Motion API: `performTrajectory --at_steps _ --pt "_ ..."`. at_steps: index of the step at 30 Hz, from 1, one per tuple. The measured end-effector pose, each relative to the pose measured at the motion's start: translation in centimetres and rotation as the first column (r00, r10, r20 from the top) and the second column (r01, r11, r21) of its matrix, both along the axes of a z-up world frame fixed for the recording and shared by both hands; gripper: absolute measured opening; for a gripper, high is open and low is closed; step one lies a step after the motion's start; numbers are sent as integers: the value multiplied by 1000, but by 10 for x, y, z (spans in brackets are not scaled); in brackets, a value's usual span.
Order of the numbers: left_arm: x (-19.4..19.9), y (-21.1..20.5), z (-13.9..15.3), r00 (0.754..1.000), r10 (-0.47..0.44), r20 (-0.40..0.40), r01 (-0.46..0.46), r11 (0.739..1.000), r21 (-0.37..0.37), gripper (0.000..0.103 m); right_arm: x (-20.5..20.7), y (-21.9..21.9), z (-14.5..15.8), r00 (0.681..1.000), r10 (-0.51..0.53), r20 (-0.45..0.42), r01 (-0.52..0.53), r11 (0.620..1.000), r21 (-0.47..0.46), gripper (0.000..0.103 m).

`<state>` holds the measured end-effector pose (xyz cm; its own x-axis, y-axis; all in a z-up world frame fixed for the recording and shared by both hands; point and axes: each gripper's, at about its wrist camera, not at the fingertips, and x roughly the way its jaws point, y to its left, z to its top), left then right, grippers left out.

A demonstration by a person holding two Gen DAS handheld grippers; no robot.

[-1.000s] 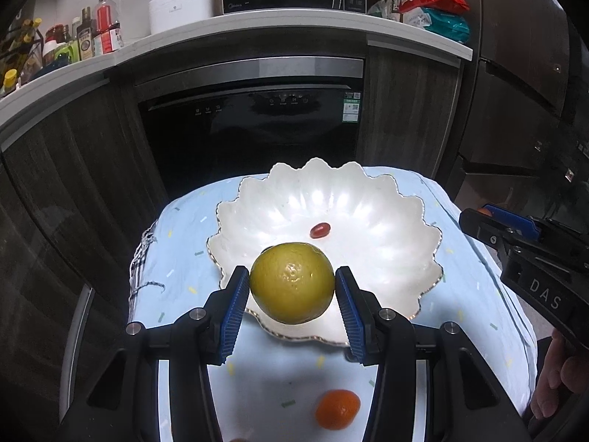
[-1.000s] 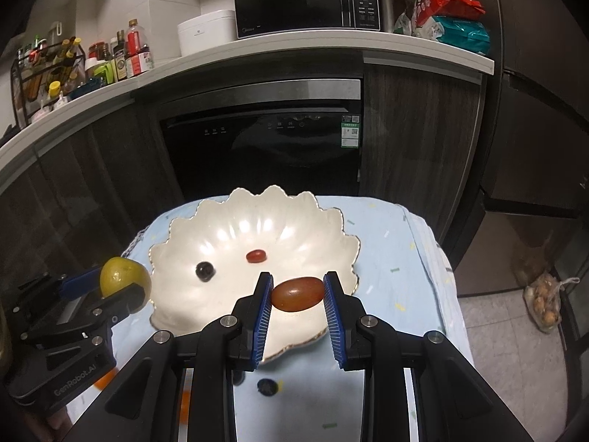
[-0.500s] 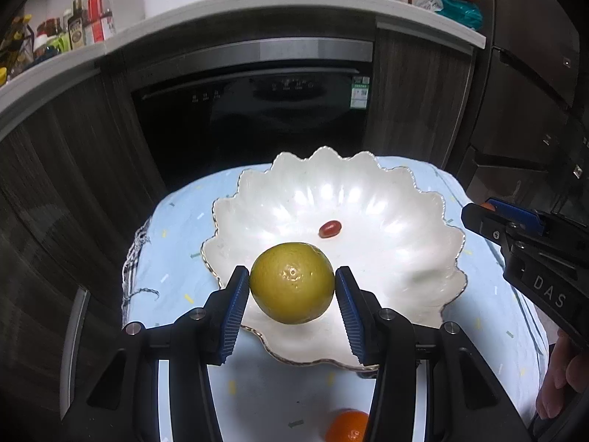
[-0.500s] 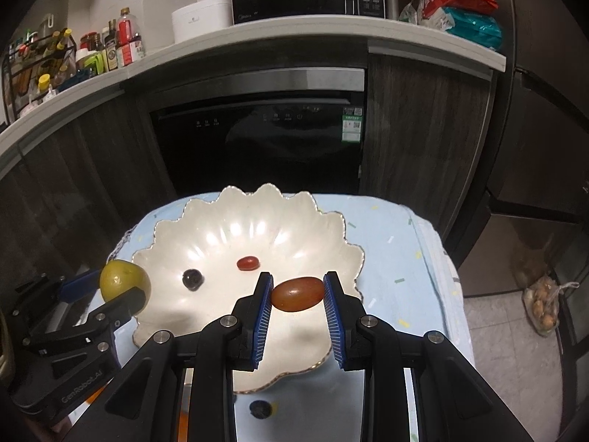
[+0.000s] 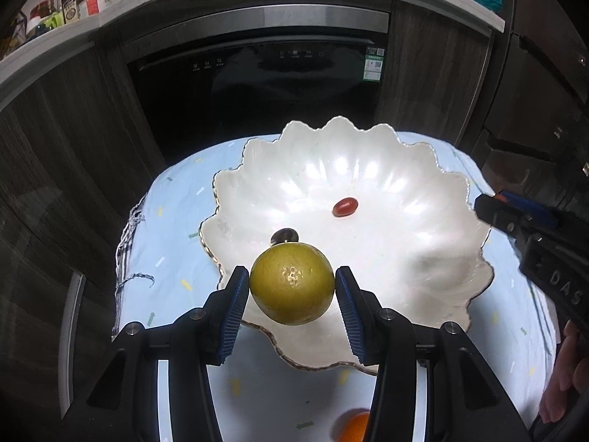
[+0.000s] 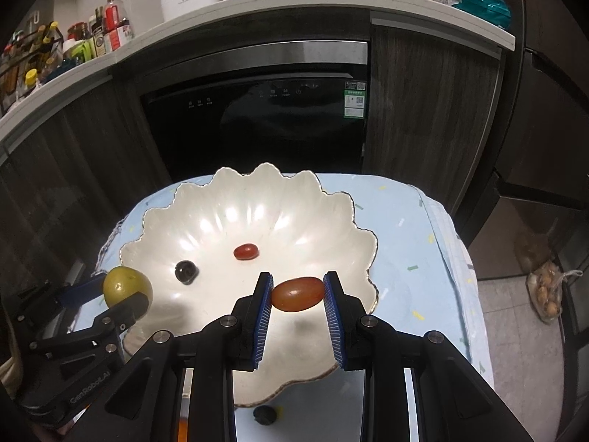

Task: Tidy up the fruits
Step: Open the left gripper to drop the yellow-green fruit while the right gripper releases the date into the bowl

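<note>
- Two hand-held grippers were over a white scalloped bowl when we looked, and each was clenched on a piece of fruit.
- We saw the left hand-held gripper grasping a round yellow-green citrus fruit between its blue pads, held above the near rim of the bowl.
- We saw the right hand-held gripper clamped on an oblong red-orange tomato, its blue pads pressing both ends, over the bowl's near right part.
- Ahead of the right hand-held gripper, a small red tomato lay in the middle of the bowl, and a dark round berry lay to its left, apart from it.
- From the right wrist, we found the left hand-held gripper at the lower left, its citrus fruit at the bowl's left edge.
- Below the left hand-held gripper, an orange fruit lay on the worktop's pale blue cloth, partly hidden by a finger.
- Under the right hand-held gripper, another dark berry lay on the cloth just outside the bowl's near rim.
- We noticed a person's fingers at the right edge of the left wrist view.
</note>
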<state>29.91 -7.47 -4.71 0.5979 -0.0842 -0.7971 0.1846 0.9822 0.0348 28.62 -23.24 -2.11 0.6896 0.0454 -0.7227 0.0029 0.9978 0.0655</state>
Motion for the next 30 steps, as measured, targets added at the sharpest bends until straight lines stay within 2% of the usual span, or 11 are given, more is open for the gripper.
performTrajectory --at_steps 2,4,5,6,7,9,11,12,15,20,30 --pt "0 -1 -1 1000 -9 1 9 1000 -1 48 -1 0 2 1000 0 6 0 1000 -8 30" --pt "-3 -1 2 1000 -10 19 9 1000 4 57 0 2 2 1000 6 10 -6 1000 -13 30" --pt "-3 -1 5 1000 -8 30 8 1000 2 67 -1 3 3 1000 9 12 -9 1000 -18 31" --pt "-4 0 8 999 -1 41 2 1000 -3 72 -1 3 3 1000 11 11 -11 1000 -23 33" --pt "-4 1 10 999 4 46 -3 1000 -5 72 -1 3 4 1000 10 12 -9 1000 -24 37" --pt "-4 3 13 999 9 47 -9 1000 -5 72 -3 2 7 1000 -12 26 13 1000 -27 61" --pt "-4 4 16 999 15 53 -15 1000 3 75 -4 0 11 998 -43 43 45 998 -41 73" --pt "-4 6 17 998 20 56 -20 1000 2 80 -5 -1 13 998 -50 49 52 998 -44 77" --pt "-7 10 23 996 41 74 -40 999 -5 92 -5 -2 16 997 -55 54 58 997 -52 78" --pt "-12 11 28 995 52 86 -51 999 -4 98 -8 -3 19 997 -48 63 51 998 -38 78" --pt "-21 11 36 993 65 95 -65 998 -6 98 -18 -4 34 993 -47 106 48 999 -10 78"
